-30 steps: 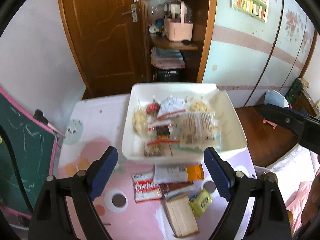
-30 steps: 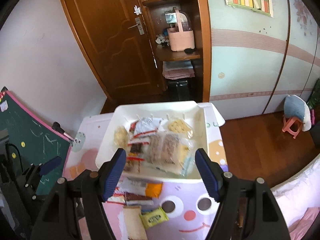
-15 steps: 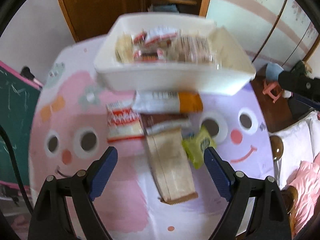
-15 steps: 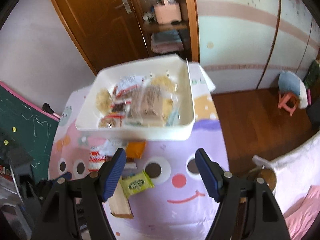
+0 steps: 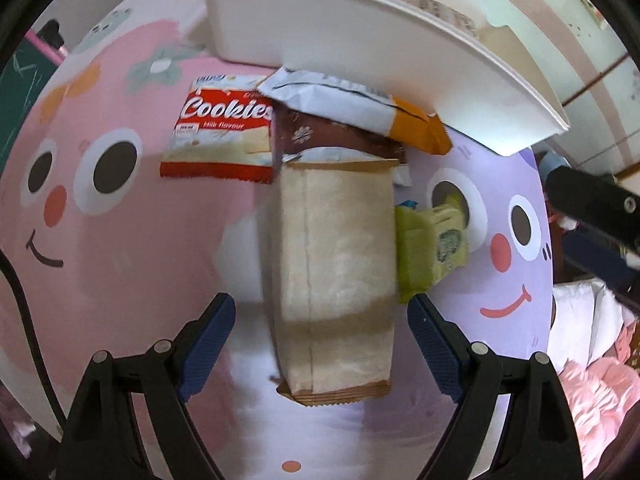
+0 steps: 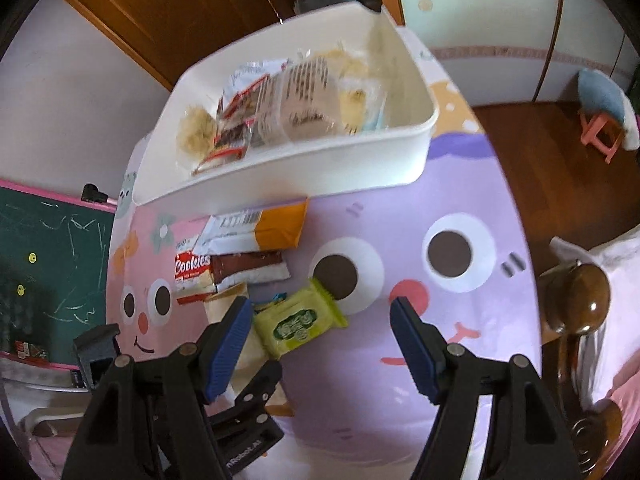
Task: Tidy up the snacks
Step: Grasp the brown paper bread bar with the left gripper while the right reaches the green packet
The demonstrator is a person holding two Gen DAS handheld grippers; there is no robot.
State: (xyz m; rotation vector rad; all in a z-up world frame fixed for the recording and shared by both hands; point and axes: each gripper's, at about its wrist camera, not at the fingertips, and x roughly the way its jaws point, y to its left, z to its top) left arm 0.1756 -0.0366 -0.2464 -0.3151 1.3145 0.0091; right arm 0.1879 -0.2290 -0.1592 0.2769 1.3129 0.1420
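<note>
Several packs sit binned [image 6: 288,168]; perhaps five wait on mat [image 6: 440,360]; both claws, left gripper [image 5: 320,320] and right gripper [image 6: 322,320], agape, empty.

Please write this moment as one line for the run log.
left tongs: open, astride beige packet | right tongs: open, above green packet | white bin: part-filled

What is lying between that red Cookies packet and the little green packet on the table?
In the left wrist view, a long tan paper-wrapped pack lies between the Cookies packet and the green packet, its far end tucked under a brown wrapper.
</note>
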